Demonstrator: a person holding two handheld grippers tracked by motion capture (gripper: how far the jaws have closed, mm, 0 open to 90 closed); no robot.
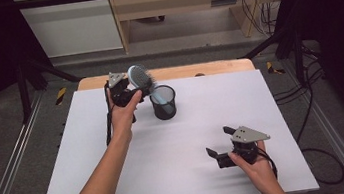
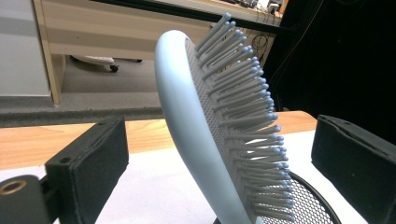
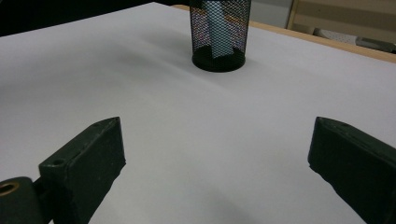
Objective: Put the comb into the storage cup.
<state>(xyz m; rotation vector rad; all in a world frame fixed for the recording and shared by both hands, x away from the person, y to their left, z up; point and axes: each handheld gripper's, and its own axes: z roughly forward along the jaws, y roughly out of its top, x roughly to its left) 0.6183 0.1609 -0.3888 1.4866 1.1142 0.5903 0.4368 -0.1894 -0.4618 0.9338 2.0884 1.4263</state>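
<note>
While handle-down in the mesh cup [image 1: 164, 103], hairbrush [image 2: 219, 135] untouched between left gripper's [image 1: 131, 89] spread jaws.

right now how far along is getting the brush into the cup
Done: the brush stands handle-down in the mesh cup, its head leaning out over the rim. In hand: the left gripper is open, its fingers on either side of the head with gaps showing, so no grip. Left: probably just backing that gripper away. The right gripper is open, apart from the cup.
</note>
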